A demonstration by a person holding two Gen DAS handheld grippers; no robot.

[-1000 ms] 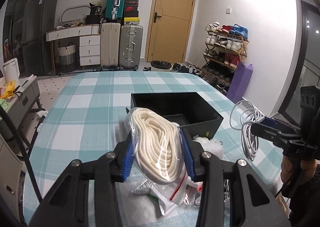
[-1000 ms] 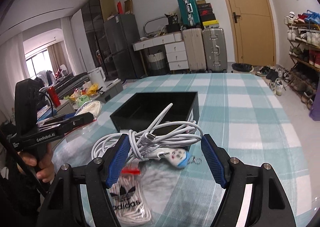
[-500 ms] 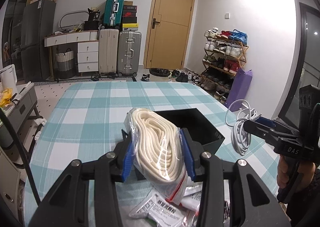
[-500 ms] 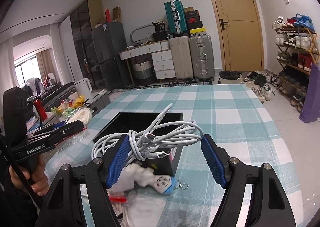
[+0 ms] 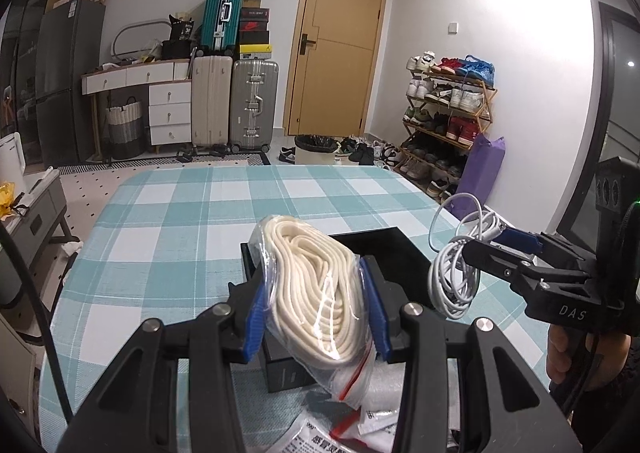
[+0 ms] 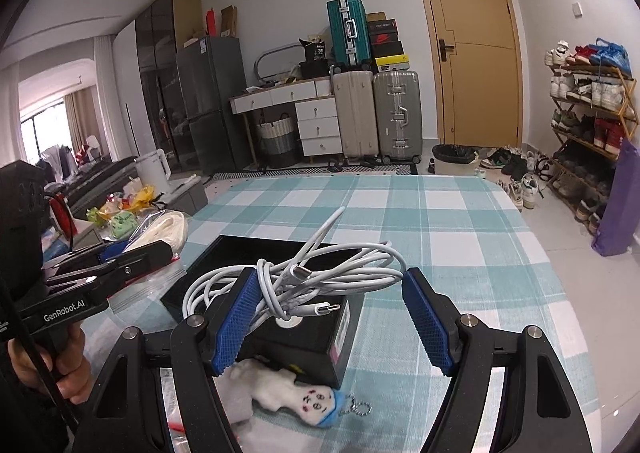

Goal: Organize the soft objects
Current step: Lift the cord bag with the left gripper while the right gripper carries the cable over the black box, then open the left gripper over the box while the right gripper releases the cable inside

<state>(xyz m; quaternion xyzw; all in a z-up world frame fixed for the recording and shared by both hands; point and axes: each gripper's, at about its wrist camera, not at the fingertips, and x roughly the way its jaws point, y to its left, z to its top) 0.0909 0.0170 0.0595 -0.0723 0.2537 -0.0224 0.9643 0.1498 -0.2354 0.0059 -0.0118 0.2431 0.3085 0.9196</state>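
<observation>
My left gripper (image 5: pixel 314 293) is shut on a clear zip bag of cream cord (image 5: pixel 308 265) and holds it in the air over the near part of a black open box (image 5: pixel 392 249). To its right, my right gripper (image 5: pixel 500 249) carries a coiled white cable (image 5: pixel 452 281). In the right wrist view the white cable (image 6: pixel 320 277) spans the blue pads of the right gripper (image 6: pixel 330 293), which is shut on it above the box (image 6: pixel 312 337). The left gripper (image 6: pixel 160 249) and the bag (image 6: pixel 168 227) show at the left.
The table has a teal check cloth (image 5: pixel 180 221). A small plush keychain doll (image 6: pixel 296 397) lies in front of the box, under my right gripper. Printed packets (image 5: pixel 320 437) lie at the near edge. A hand (image 6: pixel 60 369) grips the left handle.
Both grippers have moved forward over the table with their loads. The black box, earlier ahead of the fingers, now lies under them. The grips have not changed.
</observation>
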